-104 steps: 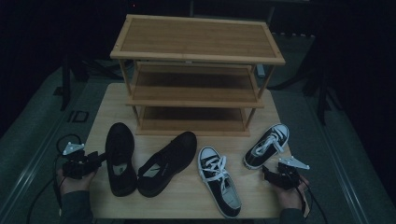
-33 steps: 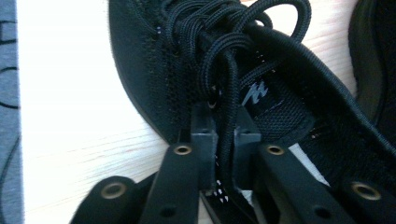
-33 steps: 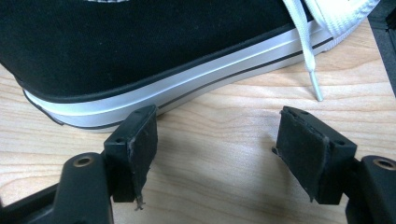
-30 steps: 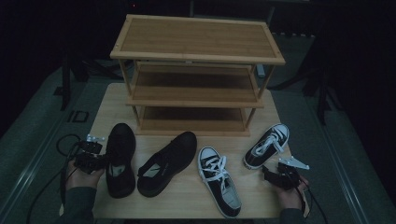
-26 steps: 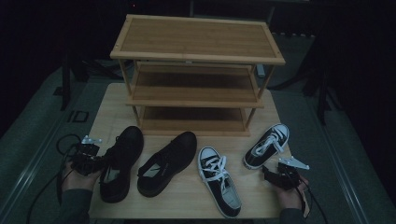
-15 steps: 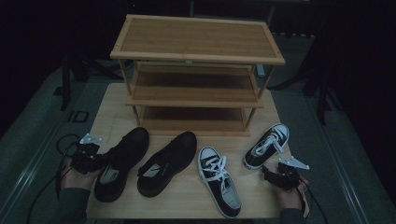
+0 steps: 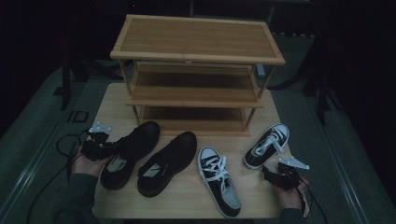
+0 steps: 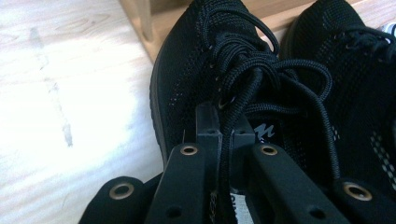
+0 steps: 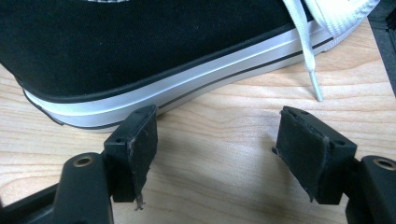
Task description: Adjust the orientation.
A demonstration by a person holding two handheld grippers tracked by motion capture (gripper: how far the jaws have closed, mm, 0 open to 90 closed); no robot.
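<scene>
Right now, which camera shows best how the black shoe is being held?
The left gripper view: its fingers pinch the black shoe by the tongue. The high view shows the whole shoe, small and dim.

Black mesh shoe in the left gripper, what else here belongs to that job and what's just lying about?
In the job:
left gripper, shut on the black mesh shoe
its mate
wooden rack

Lying about:
two canvas sneakers
right gripper, open over bare table

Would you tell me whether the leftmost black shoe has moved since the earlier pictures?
Yes. The leftmost black shoe, gripped by the left gripper, has swung its toe right, toward the shoe rack and its neighbour.
</scene>
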